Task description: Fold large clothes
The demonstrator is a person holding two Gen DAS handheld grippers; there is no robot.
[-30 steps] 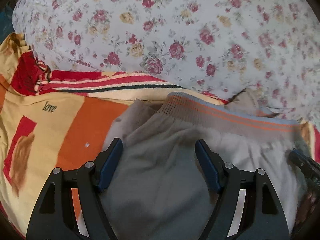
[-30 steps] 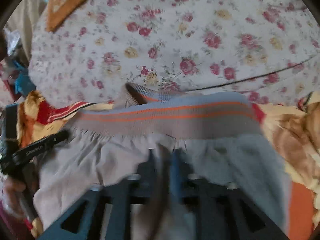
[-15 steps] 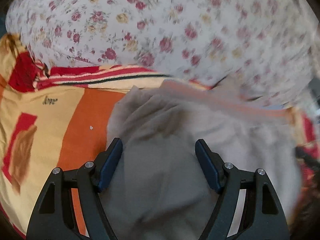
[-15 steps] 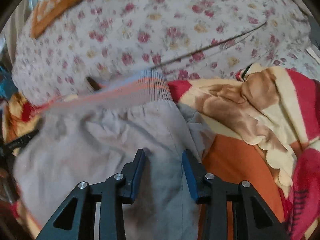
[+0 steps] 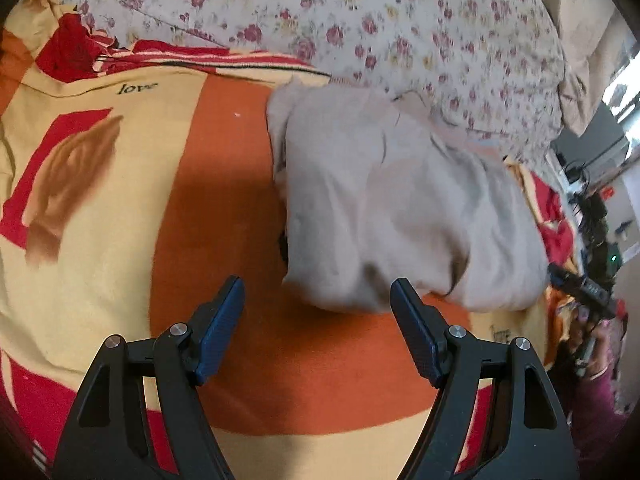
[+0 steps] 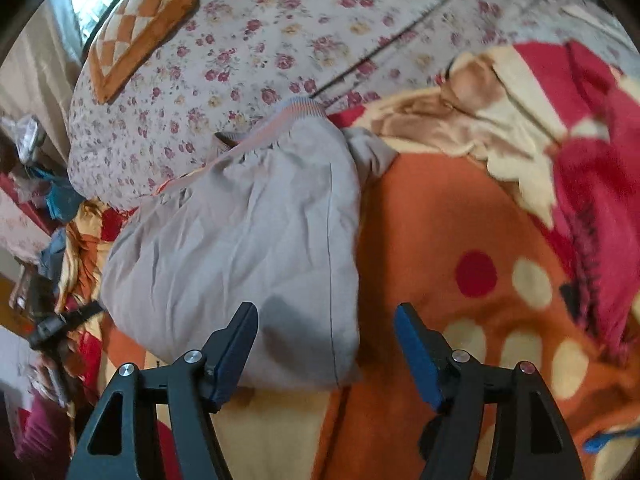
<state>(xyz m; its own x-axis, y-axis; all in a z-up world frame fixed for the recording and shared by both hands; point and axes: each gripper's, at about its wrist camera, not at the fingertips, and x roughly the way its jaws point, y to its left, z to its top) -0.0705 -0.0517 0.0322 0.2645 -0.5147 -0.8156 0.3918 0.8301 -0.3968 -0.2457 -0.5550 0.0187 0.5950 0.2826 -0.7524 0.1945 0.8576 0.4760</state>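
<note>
A folded grey garment [image 5: 396, 208] [image 6: 248, 240] with an orange-striped grey waistband [image 6: 288, 114] lies on the orange, yellow and red blanket [image 5: 216, 216] [image 6: 460, 208]. My left gripper [image 5: 318, 300] is open just short of its near edge, with nothing between its blue pads [image 5: 224, 320]. My right gripper [image 6: 326, 330] hovers over the garment's near right corner; its jaws are opening, and the cloth lies loose below them, not pinched. The right gripper also shows at the right edge of the left wrist view [image 5: 580, 284], held in a hand.
A white quilt with red flowers [image 5: 400, 32] [image 6: 248, 60] is bunched behind the garment. An orange checked cushion [image 6: 140, 28] rests on it. A crumpled red and cream blanket fold [image 6: 560, 120] rises at the right. Room clutter sits at the far edges.
Both grippers have pulled back off the garment toward its near edge. The right gripper, earlier narrow over the grey cloth, has spread its jaws wide. The garment now lies folded.
</note>
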